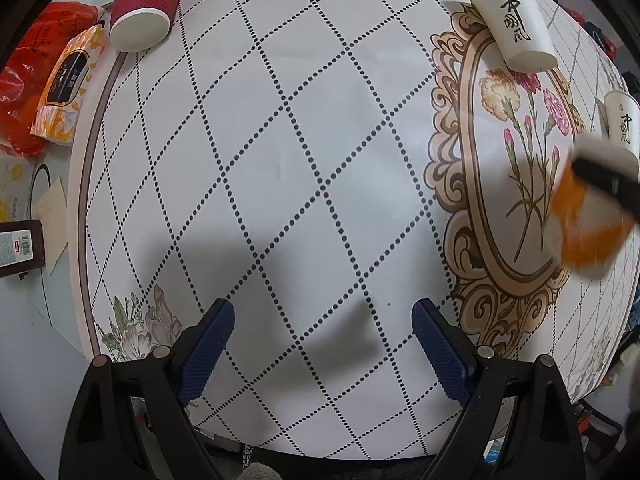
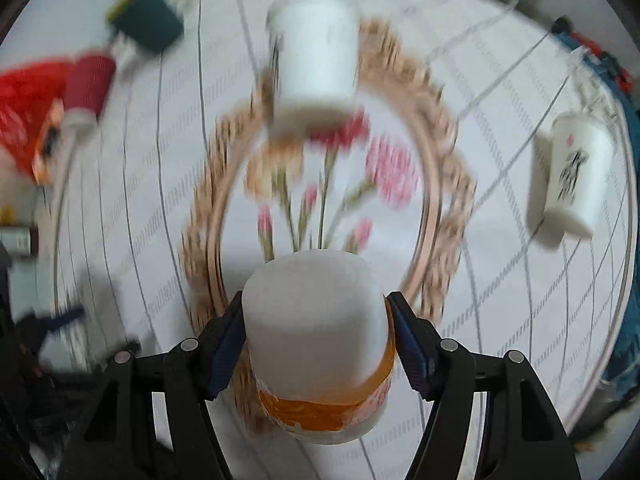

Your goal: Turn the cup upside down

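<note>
My right gripper point(image 2: 314, 330) is shut on a white paper cup with an orange band point(image 2: 316, 344). The cup is held above the flower medallion on the tablecloth, its closed base pointing forward and its orange rim end toward the camera. The right wrist view is motion-blurred. In the left wrist view the same cup point(image 1: 588, 232) shows blurred at the right edge, with a black finger point(image 1: 604, 178) of the right gripper across it. My left gripper point(image 1: 322, 344) is open and empty above the checked tablecloth near the table's front edge.
Two white paper cups with black calligraphy stand upside down at the back point(image 1: 514, 24) point(image 2: 316, 52) and right point(image 1: 624, 124) point(image 2: 572, 176). A red ribbed cup point(image 1: 146, 0) point(image 2: 86, 88), a tissue pack point(image 1: 68, 84) and a red bag point(image 1: 24, 80) sit at the left.
</note>
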`<state>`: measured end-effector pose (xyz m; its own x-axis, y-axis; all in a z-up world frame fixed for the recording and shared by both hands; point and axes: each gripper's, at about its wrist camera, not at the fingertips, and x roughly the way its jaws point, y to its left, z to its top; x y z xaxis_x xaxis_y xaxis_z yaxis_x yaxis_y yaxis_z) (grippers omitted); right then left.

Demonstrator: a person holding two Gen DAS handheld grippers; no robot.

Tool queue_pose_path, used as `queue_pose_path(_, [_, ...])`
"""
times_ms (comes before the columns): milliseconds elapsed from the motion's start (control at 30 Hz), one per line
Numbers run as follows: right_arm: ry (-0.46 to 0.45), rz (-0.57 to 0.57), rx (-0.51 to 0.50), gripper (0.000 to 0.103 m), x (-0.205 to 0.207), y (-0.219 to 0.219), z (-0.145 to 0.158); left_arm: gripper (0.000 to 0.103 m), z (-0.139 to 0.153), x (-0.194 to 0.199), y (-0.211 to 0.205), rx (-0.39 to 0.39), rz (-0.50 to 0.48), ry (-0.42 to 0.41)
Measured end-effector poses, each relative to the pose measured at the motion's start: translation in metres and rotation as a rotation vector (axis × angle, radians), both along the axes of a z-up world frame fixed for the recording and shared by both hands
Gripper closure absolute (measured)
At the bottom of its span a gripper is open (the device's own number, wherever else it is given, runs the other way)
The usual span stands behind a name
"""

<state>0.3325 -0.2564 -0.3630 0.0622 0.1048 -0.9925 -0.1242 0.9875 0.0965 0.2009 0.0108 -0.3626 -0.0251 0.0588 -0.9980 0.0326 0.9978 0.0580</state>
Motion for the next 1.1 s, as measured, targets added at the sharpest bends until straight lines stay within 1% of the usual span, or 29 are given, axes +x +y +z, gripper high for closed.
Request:
queue_pose_path(100, [-0.187, -0.07, 0.058, 0.033, 0.008, -0.009, 0.009, 0.012, 0.001, 0.005, 0.003, 0.006, 0.0, 0.0])
queue_pose_path(133, [-0.226, -0.084, 0.062, 0.033, 0.004, 0.004, 0.02, 0.012, 0.001, 0.005, 0.004, 0.009, -0.003, -0.001])
queue_pose_path(200, [-0.322, -0.106, 0.066, 0.033, -0.006, 0.014, 0.019, 0.012, 0.002, 0.005, 0.005, 0.015, -0.012, -0.005])
queue_pose_path(233, [-0.363, -0.112, 0.064, 0.033, -0.009, 0.017, 0.017, 0.012, -0.003, 0.008, -0.003, 0.02, -0.018, -0.006])
queue_pose_path(333, [-0.421, -0.107, 0.053, 0.032, -0.026, 0.031, 0.014, 0.012, -0.003, 0.009, -0.009, 0.024, -0.035, -0.008])
queue_pose_path(400, [-0.429, -0.1, 0.041, 0.032, -0.037, 0.034, 0.02, 0.012, -0.003, 0.007, -0.012, 0.023, -0.04, -0.008])
queue_pose_path(467, [-0.42, -0.097, 0.043, 0.032, -0.044, 0.036, 0.018, 0.012, -0.001, 0.005, -0.014, 0.02, -0.046, -0.012])
queue_pose_path(600, [-0.374, -0.101, 0.043, 0.032, -0.057, 0.029, 0.016, 0.012, 0.003, 0.001, -0.021, 0.01, -0.07, -0.028])
queue_pose_path(700, [-0.341, -0.102, 0.02, 0.031, -0.059, 0.03, 0.015, 0.012, 0.01, 0.0, -0.025, 0.003, -0.087, -0.05])
queue_pose_path(767, [-0.323, -0.122, 0.016, 0.02, -0.062, 0.028, 0.02, 0.012, 0.019, 0.0, -0.029, 0.011, -0.101, -0.076])
queue_pose_path(800, [-0.313, -0.137, 0.017, 0.011, -0.065, 0.026, 0.025, 0.012, 0.025, -0.002, -0.029, 0.011, -0.108, -0.094])
queue_pose_path(867, [-0.311, -0.163, 0.02, 0.01, -0.073, 0.022, 0.035, 0.011, 0.037, -0.004, -0.031, 0.009, -0.117, -0.125])
queue_pose_path(900, [-0.309, -0.183, -0.001, 0.009, -0.08, 0.02, 0.043, 0.008, 0.044, -0.005, -0.034, 0.009, -0.125, -0.146])
queue_pose_path(933, [-0.305, -0.194, -0.018, 0.008, -0.085, 0.019, 0.048, 0.007, 0.05, -0.007, -0.035, 0.008, -0.133, -0.164])
queue_pose_path(1000, [-0.299, -0.214, -0.061, 0.008, -0.1, 0.018, 0.059, 0.007, 0.062, -0.013, -0.037, 0.012, -0.151, -0.197])
queue_pose_path(1067, [-0.307, -0.238, -0.124, 0.007, -0.12, 0.018, 0.072, 0.006, 0.073, -0.023, -0.039, -0.006, -0.169, -0.229])
queue_pose_path(1100, [-0.31, -0.253, -0.139, 0.007, -0.128, 0.018, 0.076, 0.006, 0.08, -0.027, -0.041, -0.012, -0.18, -0.247])
